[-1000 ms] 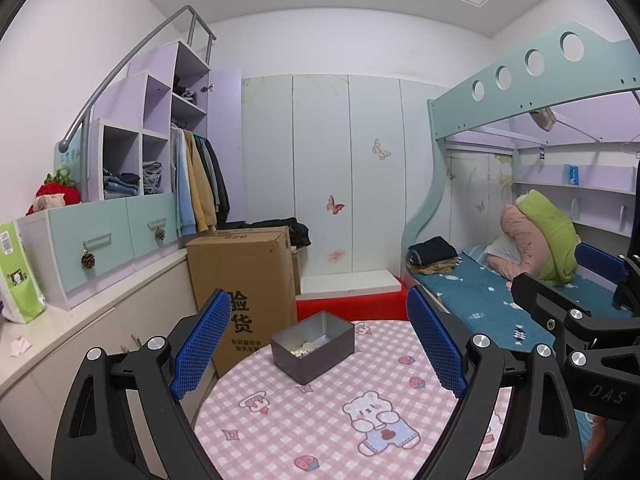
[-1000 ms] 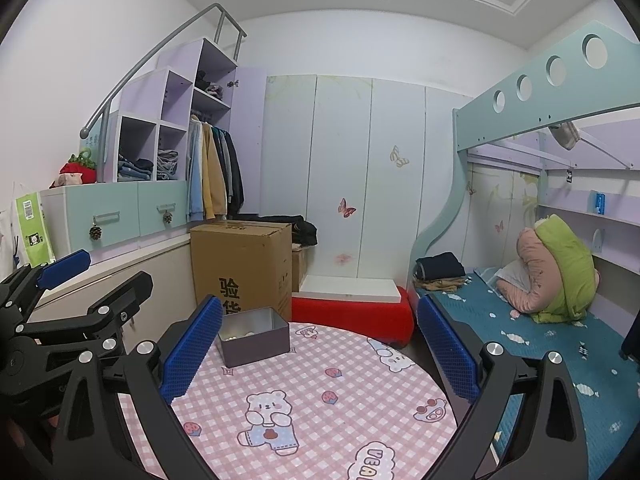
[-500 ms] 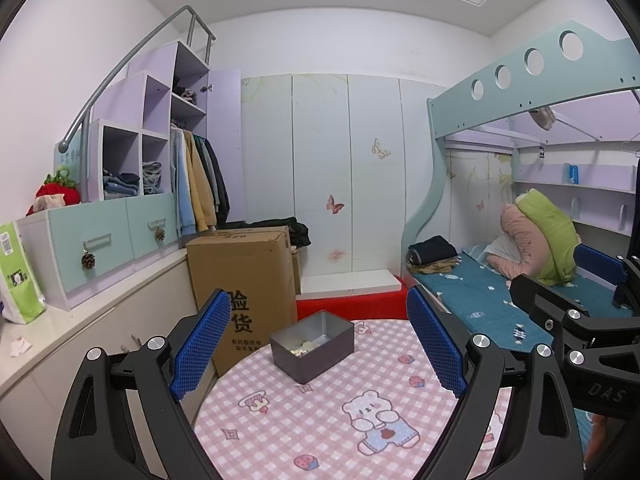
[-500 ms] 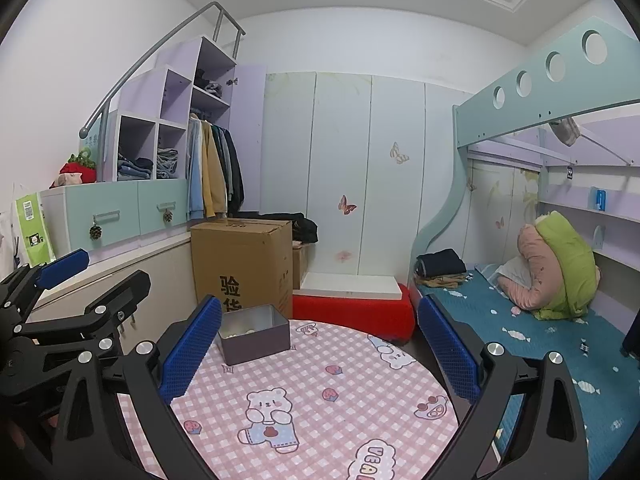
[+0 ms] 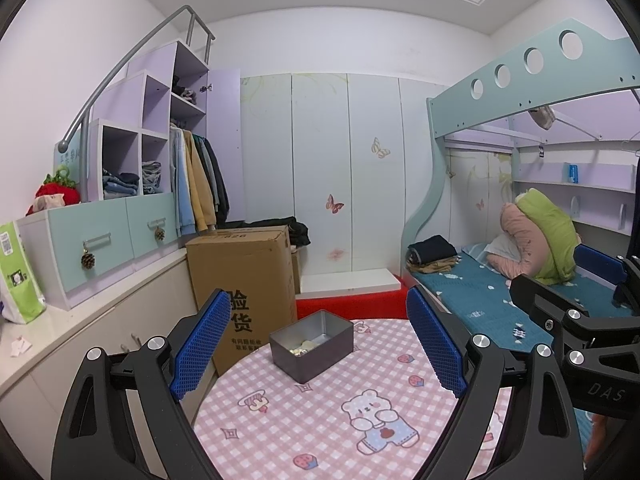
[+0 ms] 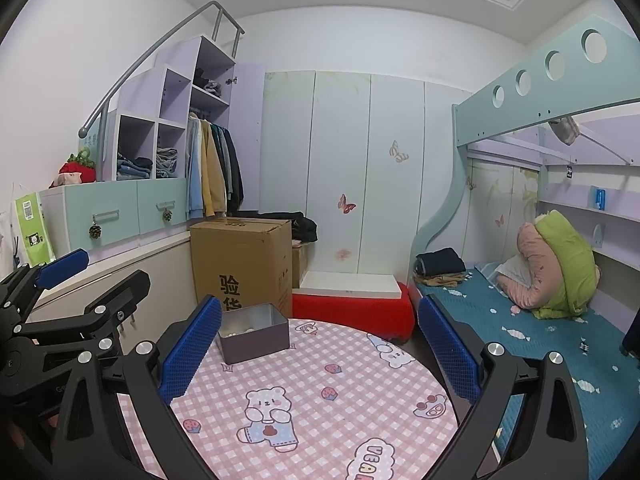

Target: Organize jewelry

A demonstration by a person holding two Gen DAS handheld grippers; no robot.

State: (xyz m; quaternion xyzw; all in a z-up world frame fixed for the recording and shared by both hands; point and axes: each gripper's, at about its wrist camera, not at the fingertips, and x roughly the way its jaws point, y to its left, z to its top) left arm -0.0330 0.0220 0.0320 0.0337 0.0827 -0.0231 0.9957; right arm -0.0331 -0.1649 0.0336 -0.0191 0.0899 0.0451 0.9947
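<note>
A small grey metal box (image 5: pixel 311 345) stands open at the far edge of a round table with a pink checked cloth (image 5: pixel 320 420); pale jewelry pieces (image 5: pixel 302 347) lie inside it. My left gripper (image 5: pixel 318 344) is open, held above the near side of the table, its blue pads framing the box. In the right wrist view the box (image 6: pixel 253 332) sits far left on the cloth (image 6: pixel 312 392), just behind the left pad of my open right gripper (image 6: pixel 320 354). Neither gripper holds anything. Each gripper shows at the edge of the other's view.
A tall cardboard carton (image 5: pixel 244 280) stands behind the table by the low cabinets (image 5: pixel 92 332). A red platform (image 5: pixel 352 304) lies beyond. A bunk bed with teal bedding (image 5: pixel 480 300) runs along the right. Shelves with clothes (image 5: pixel 132 176) fill the left wall.
Both views have drifted very slightly; the right gripper has edged a little nearer the box. Both grippers stay open and empty.
</note>
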